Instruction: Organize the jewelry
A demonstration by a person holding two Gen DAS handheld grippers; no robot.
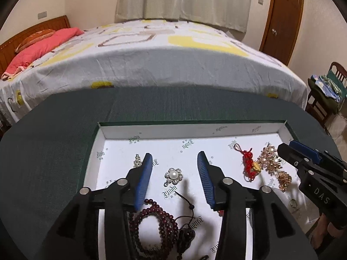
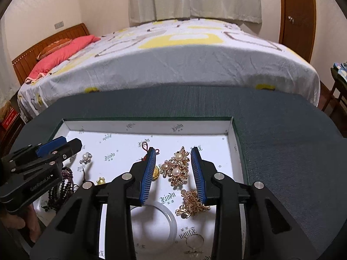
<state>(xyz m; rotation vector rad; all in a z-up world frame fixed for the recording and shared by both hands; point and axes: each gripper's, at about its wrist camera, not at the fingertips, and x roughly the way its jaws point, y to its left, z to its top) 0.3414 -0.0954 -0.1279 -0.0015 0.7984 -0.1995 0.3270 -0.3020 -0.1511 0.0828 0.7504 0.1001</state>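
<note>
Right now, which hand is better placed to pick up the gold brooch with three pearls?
The right. Its gripper is open with the gold three-pearl brooch between its blue fingers. The left gripper straddles the silver flower brooch with one pearl instead.

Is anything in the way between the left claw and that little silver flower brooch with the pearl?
Nothing visible. The silver flower brooch with a white pearl lies bare on the white tray, framed by the open left gripper.
</note>
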